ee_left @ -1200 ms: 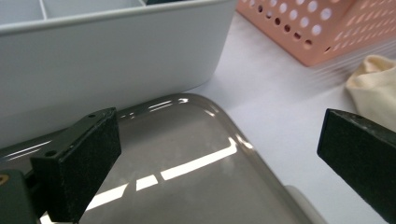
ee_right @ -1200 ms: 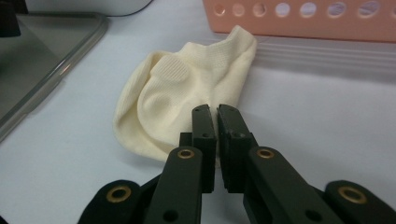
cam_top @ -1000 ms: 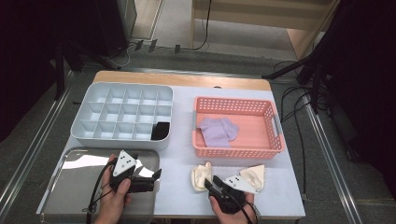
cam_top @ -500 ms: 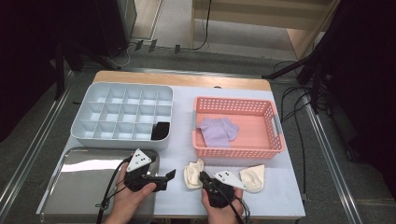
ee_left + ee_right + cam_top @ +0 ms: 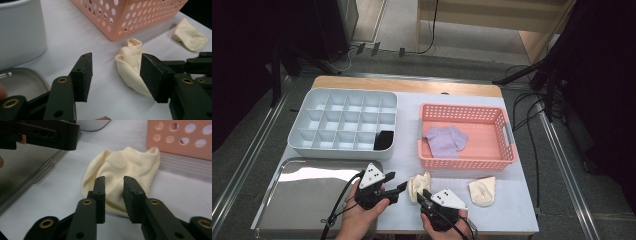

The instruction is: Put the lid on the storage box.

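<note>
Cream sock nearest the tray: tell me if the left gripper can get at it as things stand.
Probably yes. The left gripper, jaws just closing with nothing between them, points at the cream sock across bare table. The right gripper, jaws astride the sock, crowds that side.

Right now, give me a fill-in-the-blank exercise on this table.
1. The purple cloth lies in the ____ basket.
2. The two claws, left claw and right claw, meet at a cream ____.
3. A second cream sock lies in front of the ____.
4. Left of the basket stands a grey compartment ____.

Missing: pink; sock; basket; tray
</note>
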`<action>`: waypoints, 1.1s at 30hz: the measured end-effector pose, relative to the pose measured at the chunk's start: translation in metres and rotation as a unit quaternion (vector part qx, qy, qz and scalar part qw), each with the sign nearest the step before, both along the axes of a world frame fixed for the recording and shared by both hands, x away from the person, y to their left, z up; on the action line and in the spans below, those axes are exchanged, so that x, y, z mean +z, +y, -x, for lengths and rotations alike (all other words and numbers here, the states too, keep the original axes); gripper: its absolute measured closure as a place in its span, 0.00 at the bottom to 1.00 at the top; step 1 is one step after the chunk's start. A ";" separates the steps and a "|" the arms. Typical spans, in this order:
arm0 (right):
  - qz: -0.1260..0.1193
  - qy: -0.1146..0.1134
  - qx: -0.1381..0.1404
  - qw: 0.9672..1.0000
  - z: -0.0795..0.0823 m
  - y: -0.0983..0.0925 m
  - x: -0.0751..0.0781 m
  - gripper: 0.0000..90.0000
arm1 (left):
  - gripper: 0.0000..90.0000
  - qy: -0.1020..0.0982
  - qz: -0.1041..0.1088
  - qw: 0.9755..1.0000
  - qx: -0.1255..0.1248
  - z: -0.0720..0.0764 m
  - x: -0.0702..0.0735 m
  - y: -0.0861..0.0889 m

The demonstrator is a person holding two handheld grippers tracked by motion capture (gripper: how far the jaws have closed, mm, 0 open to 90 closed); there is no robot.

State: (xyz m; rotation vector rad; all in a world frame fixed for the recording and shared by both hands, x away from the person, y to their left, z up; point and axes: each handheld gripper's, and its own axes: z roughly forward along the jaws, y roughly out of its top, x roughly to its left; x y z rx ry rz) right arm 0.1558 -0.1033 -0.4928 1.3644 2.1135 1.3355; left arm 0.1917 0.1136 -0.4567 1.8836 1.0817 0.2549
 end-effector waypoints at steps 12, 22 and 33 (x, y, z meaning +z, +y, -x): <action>0.050 -0.024 -0.002 0.998 -0.001 0.013 -0.005 0.86 | 0.69 0.032 -0.001 0.999 -0.022 -0.003 -0.008 -0.011; 0.002 -0.013 -0.022 1.000 -0.003 0.003 -0.004 0.95 | 0.72 0.053 -0.015 0.998 -0.038 -0.004 -0.015 -0.021; -0.054 -0.007 -0.091 0.994 0.002 -0.042 0.002 0.95 | 0.96 0.074 -0.032 0.996 -0.039 -0.008 -0.017 -0.019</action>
